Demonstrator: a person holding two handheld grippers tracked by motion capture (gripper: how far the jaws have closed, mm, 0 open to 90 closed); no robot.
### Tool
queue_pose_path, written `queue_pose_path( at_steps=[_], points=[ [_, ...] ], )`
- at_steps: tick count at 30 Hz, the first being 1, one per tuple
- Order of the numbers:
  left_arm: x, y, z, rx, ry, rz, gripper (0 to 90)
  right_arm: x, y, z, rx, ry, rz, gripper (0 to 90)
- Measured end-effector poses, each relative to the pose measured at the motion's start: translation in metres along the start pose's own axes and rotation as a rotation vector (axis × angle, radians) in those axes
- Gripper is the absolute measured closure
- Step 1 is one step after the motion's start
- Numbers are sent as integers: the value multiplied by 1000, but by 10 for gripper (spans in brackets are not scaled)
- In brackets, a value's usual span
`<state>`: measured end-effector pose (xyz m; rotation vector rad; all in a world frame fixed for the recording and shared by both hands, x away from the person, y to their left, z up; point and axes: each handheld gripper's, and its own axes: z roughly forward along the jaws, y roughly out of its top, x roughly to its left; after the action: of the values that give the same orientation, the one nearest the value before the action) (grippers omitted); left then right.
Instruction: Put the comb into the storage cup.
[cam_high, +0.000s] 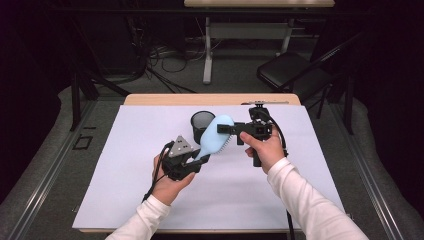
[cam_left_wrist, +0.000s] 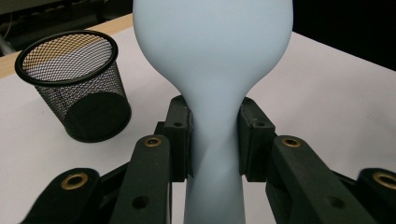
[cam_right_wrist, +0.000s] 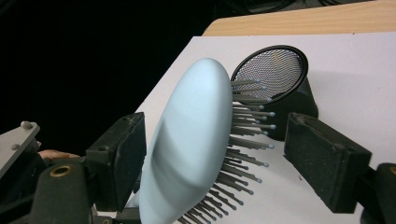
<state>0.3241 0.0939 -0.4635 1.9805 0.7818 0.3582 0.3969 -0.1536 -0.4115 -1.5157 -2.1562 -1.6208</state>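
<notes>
Here, I am holding a pale blue hairbrush above the tabletop.
My left gripper is clamping its handle; my right gripper's fingers are standing apart around its head, mesh cup at its ten o'clock.

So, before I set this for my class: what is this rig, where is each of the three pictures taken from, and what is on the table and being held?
A person sits at a table and works two hand-held tools, each with two black jaws. One picture is taken from above; the other two come from small cameras riding on each tool.

On the white sheet stands a black mesh cup. The left gripper is clamped on the handle of a light blue hairbrush, seen close up in its own view. The right gripper has its jaws either side of the brush head, bristles facing one pad, not yet pressing.
</notes>
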Motion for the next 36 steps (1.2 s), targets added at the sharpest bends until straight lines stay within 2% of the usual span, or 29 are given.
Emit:
queue_pose_path(
  at_steps=[12, 15, 30, 36],
  points=[
    [-4, -1, 4, 11, 0, 9, 694, -3, 0, 4, 6, 6, 44, 186],
    [-4, -1, 4, 14, 0, 14, 693, -3, -1, 4, 14, 13, 42, 229],
    [-5, -1, 6, 23, 2, 23, 694, -4, -2, 5, 41, -10, 65, 258],
    [-5, -3, 8, 27, 1, 19, 694, -6, -3, 3, 36, -4, 100, 304]
  ],
)
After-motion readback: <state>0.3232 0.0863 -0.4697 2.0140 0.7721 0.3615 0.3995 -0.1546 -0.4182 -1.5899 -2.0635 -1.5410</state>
